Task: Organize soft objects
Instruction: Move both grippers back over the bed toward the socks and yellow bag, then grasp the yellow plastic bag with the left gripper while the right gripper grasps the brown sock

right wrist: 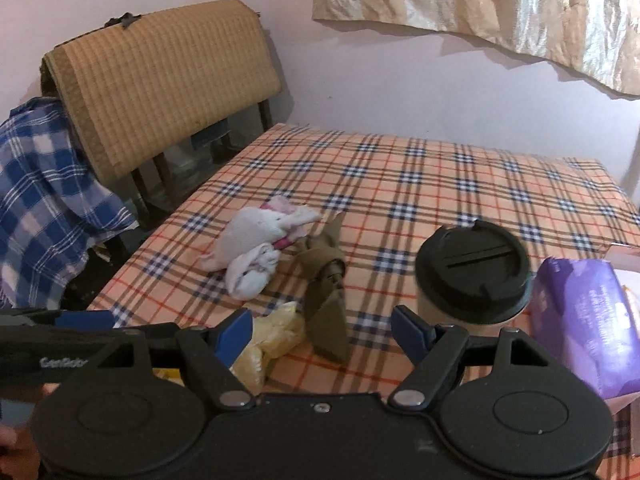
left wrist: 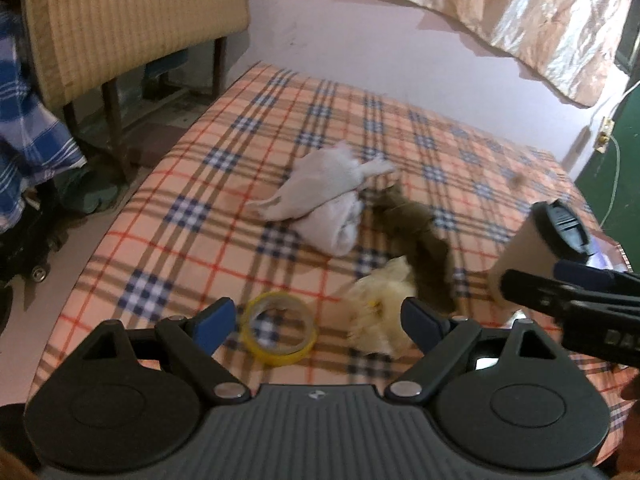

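A white sock bundle (left wrist: pixel 324 196) (right wrist: pixel 252 248), a knotted olive-brown cloth (left wrist: pixel 420 240) (right wrist: pixel 326 280) and a crumpled pale yellow cloth (left wrist: pixel 384 312) (right wrist: pixel 272 340) lie together on the plaid bedsheet (left wrist: pixel 200 216) (right wrist: pixel 420 184). My left gripper (left wrist: pixel 320 320) is open and empty, hovering just before the yellow cloth and a tape roll. My right gripper (right wrist: pixel 322 332) is open and empty, over the near end of the olive cloth. The right gripper also shows in the left wrist view (left wrist: pixel 568 292).
A yellow tape roll (left wrist: pixel 280 328) lies by the left gripper. A paper cup with a black lid (right wrist: pixel 472 276) (left wrist: pixel 532 248) stands at right, beside a purple packet (right wrist: pixel 588 320). A mat-draped chair (right wrist: pixel 160 80) and blue checked cloth (right wrist: pixel 48 200) stand left of the bed.
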Demonstrator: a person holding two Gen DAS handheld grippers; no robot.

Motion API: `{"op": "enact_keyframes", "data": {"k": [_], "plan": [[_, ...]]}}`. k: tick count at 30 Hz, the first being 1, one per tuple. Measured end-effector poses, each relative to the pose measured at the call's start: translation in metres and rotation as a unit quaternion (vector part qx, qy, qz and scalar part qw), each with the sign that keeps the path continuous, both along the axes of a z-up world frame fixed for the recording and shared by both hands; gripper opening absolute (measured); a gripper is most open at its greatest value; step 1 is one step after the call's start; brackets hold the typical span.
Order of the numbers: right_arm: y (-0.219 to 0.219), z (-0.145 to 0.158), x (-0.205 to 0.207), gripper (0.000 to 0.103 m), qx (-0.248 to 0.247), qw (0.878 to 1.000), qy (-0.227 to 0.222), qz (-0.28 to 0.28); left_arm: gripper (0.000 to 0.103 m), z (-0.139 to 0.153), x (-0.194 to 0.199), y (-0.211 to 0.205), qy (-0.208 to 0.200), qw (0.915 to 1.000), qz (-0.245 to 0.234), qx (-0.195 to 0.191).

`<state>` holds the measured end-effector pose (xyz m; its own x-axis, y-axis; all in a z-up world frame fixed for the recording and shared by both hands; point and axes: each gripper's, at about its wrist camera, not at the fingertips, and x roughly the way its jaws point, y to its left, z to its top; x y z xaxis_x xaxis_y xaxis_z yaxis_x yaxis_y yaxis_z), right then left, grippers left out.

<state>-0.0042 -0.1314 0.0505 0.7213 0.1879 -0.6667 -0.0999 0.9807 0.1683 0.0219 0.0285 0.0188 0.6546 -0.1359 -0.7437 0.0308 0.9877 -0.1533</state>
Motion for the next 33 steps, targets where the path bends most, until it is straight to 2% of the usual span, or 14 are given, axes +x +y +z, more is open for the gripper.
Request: {"op": "enact_keyframes", "data": {"k": [8,15,20,21,23,24,25,26,28,33], "plan": [[0.005,-0.015,-0.011,0.09,0.008,1.0,0.013,0.012,0.092,-0.023,0.006,0.007,0.028,0.9996,0.002,-0.007],[-0.006,-0.016,-0.023,0.09,0.001,1.0,0.008,0.003,0.093,-0.041,0.027,-0.023,0.036,0.9988,-0.027,-0.021],[-0.015,-0.018,-0.027,0.09,0.001,1.0,0.01,-0.011,0.093,-0.056,0.043,-0.05,0.033,0.9985,-0.044,-0.001],[-0.017,-0.017,-0.027,0.09,0.003,1.0,0.011,-0.014,0.091,-0.058,0.046,-0.053,0.03,0.9985,-0.045,0.003],[-0.018,-0.018,-0.028,0.09,0.005,1.0,0.011,-0.016,0.077,-0.06,0.049,-0.055,0.025,0.9986,-0.047,0.004],[-0.019,-0.018,-0.028,0.09,0.007,1.0,0.011,-0.017,0.059,-0.062,0.051,-0.055,0.027,0.9984,-0.049,0.002],[-0.018,-0.018,-0.028,0.09,0.008,1.0,0.011,-0.017,0.045,-0.063,0.052,-0.054,0.027,0.9983,-0.052,0.001],[-0.018,-0.019,-0.027,0.09,0.008,1.0,0.012,-0.017,0.036,-0.062,0.051,-0.053,0.022,0.9984,-0.053,0.002],[-0.016,-0.02,-0.025,0.09,0.01,1.0,0.014,-0.016,0.029,-0.061,0.048,-0.046,0.025,0.9983,-0.052,-0.006],[-0.005,-0.025,-0.019,0.09,0.012,1.0,0.017,-0.003,0.023,-0.05,0.034,-0.022,0.017,0.9988,-0.04,-0.024]]}}
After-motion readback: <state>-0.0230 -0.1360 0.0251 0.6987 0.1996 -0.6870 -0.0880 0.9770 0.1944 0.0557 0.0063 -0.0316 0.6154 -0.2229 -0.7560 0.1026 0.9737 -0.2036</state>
